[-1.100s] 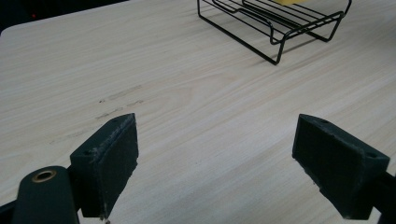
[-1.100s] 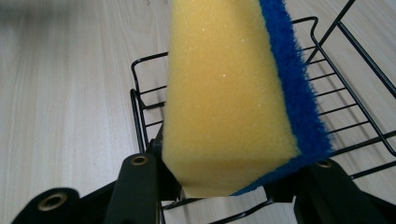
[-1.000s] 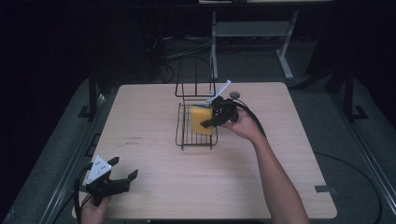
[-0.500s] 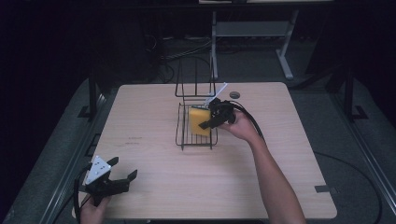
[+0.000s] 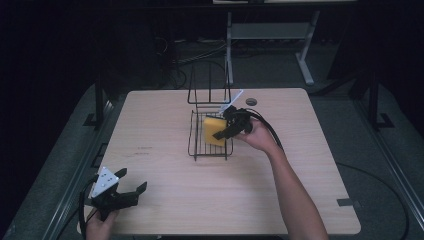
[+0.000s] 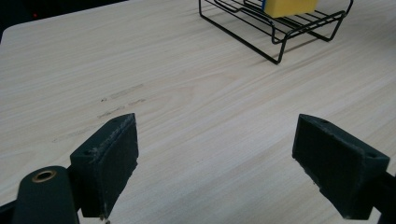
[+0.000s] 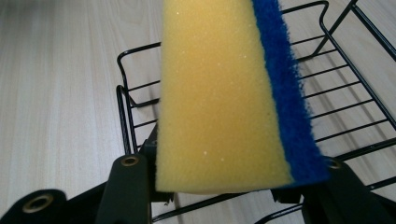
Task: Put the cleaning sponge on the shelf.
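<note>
1. Overall, the table [image 5: 165, 200] is carrying a black wire rack [image 5: 196, 145] near its far middle, with the pale wood top lying bare around it.
2. The rack is standing upright on the table, its tall looped back facing the far edge and its low tray part facing the person.
3. The right arm is reaching in from the lower edge of the high view toward the rack's right side.
4. The sponge [image 7: 219, 98] is standing on edge over the rack tray, yellow foam facing one way and a blue scouring layer on the other side.
5. The right gripper [image 5: 231, 127] is flanking the sponge: in the right gripper view the sponge's near end is sitting between the jaws, which have just been opening. The frames are not making clear whether the pads are pressing on the foam.
6. The left gripper [image 5: 131, 194] is resting at the near left corner of the table, well apart from the rack. Its jaws are standing wide apart, with nothing between them but bare wood.
</note>
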Available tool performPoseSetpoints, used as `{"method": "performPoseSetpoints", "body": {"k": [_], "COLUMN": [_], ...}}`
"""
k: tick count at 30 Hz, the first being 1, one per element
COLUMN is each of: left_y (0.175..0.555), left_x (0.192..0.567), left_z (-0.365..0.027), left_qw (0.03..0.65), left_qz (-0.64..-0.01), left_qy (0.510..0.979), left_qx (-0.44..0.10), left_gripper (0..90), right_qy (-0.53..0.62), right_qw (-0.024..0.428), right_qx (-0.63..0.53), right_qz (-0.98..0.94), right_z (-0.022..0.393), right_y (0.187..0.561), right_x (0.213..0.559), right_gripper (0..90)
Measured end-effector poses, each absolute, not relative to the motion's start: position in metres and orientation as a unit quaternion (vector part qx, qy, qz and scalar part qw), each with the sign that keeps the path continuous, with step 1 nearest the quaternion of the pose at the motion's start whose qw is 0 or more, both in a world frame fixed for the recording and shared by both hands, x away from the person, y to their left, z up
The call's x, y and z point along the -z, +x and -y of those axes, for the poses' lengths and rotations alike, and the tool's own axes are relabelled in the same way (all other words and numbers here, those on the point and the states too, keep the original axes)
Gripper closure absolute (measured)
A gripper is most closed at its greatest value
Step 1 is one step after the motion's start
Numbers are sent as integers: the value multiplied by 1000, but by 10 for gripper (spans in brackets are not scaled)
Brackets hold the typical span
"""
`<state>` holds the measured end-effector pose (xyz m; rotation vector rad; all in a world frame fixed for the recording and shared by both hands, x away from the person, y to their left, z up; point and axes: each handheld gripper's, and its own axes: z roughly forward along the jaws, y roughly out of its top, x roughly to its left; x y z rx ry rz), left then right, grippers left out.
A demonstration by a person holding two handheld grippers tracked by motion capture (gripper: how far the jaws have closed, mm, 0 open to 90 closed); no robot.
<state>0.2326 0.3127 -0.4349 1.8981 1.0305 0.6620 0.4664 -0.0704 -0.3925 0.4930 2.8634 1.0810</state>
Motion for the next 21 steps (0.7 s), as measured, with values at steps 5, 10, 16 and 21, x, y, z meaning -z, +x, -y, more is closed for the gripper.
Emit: {"method": "performPoseSetpoints", "body": {"k": [5, 10, 16, 21], "left_y": [233, 233, 234, 234], "left_x": [435, 435, 435, 435], "left_z": [-313, -312, -311, -311], "left_qw": [427, 425, 426, 427], "left_qz": [-413, -412, -412, -413], "left_qy": [760, 762, 761, 760], "left_qx": [-265, -264, -263, -263], "left_gripper": [138, 138, 138, 138], "right_qy": [163, 162, 161, 161], "right_qw": [19, 17, 16, 15], "right_qx": [-347, -349, -353, -353], "right_qz": [-923, -923, -922, -921], "right_z": [72, 75, 77, 76], "right_y": [467, 467, 466, 465], "right_x": [393, 394, 393, 391], "right_gripper": [494, 463, 432, 411]}}
